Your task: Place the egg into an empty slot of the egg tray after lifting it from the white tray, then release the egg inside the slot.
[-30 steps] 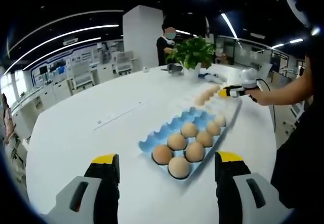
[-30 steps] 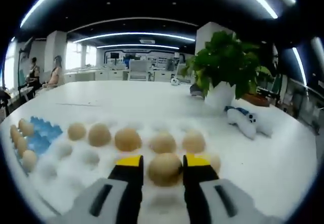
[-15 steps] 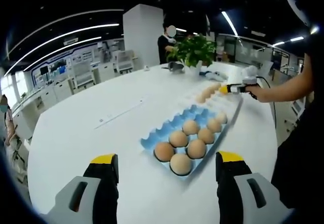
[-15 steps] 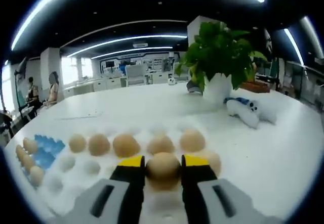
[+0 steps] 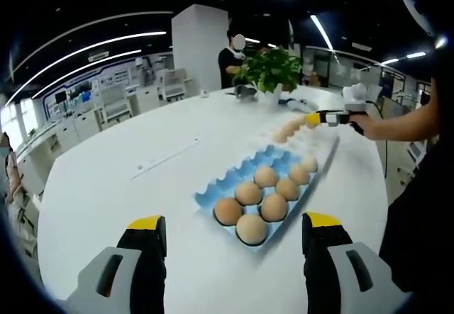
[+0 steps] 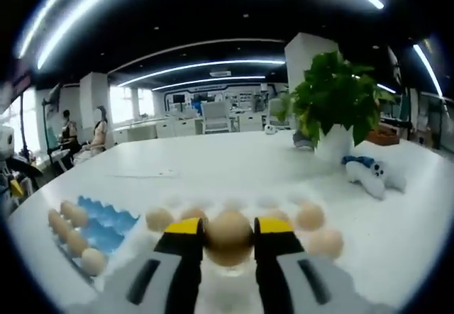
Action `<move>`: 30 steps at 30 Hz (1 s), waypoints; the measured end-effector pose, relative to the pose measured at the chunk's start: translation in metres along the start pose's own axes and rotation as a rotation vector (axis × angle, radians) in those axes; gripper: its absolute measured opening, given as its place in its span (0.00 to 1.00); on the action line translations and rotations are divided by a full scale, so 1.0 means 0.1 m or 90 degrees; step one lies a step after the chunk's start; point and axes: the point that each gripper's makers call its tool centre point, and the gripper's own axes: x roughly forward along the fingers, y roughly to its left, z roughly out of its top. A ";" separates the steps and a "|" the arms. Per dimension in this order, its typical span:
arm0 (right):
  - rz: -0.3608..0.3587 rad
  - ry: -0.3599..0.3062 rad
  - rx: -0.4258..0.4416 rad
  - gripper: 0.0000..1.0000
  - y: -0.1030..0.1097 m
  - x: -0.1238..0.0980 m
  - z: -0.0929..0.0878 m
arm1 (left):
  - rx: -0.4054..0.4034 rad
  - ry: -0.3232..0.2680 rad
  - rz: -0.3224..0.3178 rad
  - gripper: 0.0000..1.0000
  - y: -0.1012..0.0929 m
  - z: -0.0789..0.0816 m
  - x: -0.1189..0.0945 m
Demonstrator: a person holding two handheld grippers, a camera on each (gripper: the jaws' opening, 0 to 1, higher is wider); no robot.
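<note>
My right gripper (image 6: 228,227) is shut on a tan egg (image 6: 228,237) and holds it a little above the white tray (image 6: 131,254), where several eggs (image 6: 310,216) still lie. The blue egg tray (image 6: 106,222) sits to the left with eggs along its near side. In the left gripper view the blue egg tray (image 5: 234,176) holds several eggs (image 5: 250,192) at its near end, with bare slots at the far end. Beyond it lies the white tray (image 5: 323,147), and a hand holds the right gripper (image 5: 317,118) over it. My left gripper (image 5: 234,222) stands open, with nothing held.
A potted plant (image 6: 337,108) and a white toy (image 6: 372,176) stand on the round white table (image 5: 113,186) past the trays. A person (image 5: 230,59) stands behind the plant (image 5: 271,73). Desks and seated people are far off.
My right gripper has risen with the egg, so the white tray and its eggs sit lower and farther away in that view. The left gripper has barely moved.
</note>
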 end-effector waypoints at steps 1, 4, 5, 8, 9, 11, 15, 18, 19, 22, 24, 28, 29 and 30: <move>0.007 0.000 0.002 0.27 0.04 0.01 0.00 | 0.000 0.000 0.001 0.79 0.00 0.00 0.00; 0.031 0.005 0.000 0.27 0.18 0.04 -0.02 | 0.001 0.000 0.000 0.79 0.00 0.00 0.00; 0.037 0.005 0.003 0.27 0.22 0.04 -0.02 | 0.001 -0.001 0.000 0.79 0.00 0.00 -0.01; 0.063 0.007 0.003 0.27 0.37 0.06 -0.03 | 0.000 -0.002 0.001 0.79 -0.01 0.00 -0.01; 0.068 0.006 -0.001 0.27 0.41 0.07 -0.03 | 0.000 -0.001 0.001 0.79 -0.01 0.00 -0.02; 0.086 0.015 -0.010 0.27 0.50 0.08 -0.07 | 0.000 -0.001 0.000 0.79 -0.01 -0.01 -0.02; 0.111 0.016 -0.011 0.28 0.66 0.11 -0.08 | 0.000 -0.003 0.001 0.79 -0.01 0.00 -0.03; 0.127 0.020 -0.021 0.27 0.76 0.13 -0.10 | 0.001 -0.002 0.002 0.79 -0.01 -0.01 -0.03; 0.136 0.020 -0.020 0.27 0.79 0.13 -0.10 | -0.001 -0.002 0.001 0.79 -0.01 0.00 -0.03; 0.175 0.035 -0.030 0.28 1.00 0.16 -0.16 | 0.001 -0.001 0.000 0.79 -0.01 -0.01 -0.03; 0.191 0.034 -0.039 0.28 1.10 0.18 -0.16 | 0.001 -0.001 0.001 0.79 -0.01 0.00 -0.03; 0.225 0.038 -0.040 0.28 1.27 0.21 -0.15 | 0.001 -0.003 0.004 0.79 0.00 0.01 -0.03; 0.236 0.038 -0.046 0.28 1.32 0.22 -0.15 | 0.002 -0.002 0.003 0.79 0.00 0.01 -0.02; 0.247 0.040 -0.046 0.28 1.37 0.23 -0.16 | 0.001 -0.002 0.003 0.79 0.00 0.01 -0.02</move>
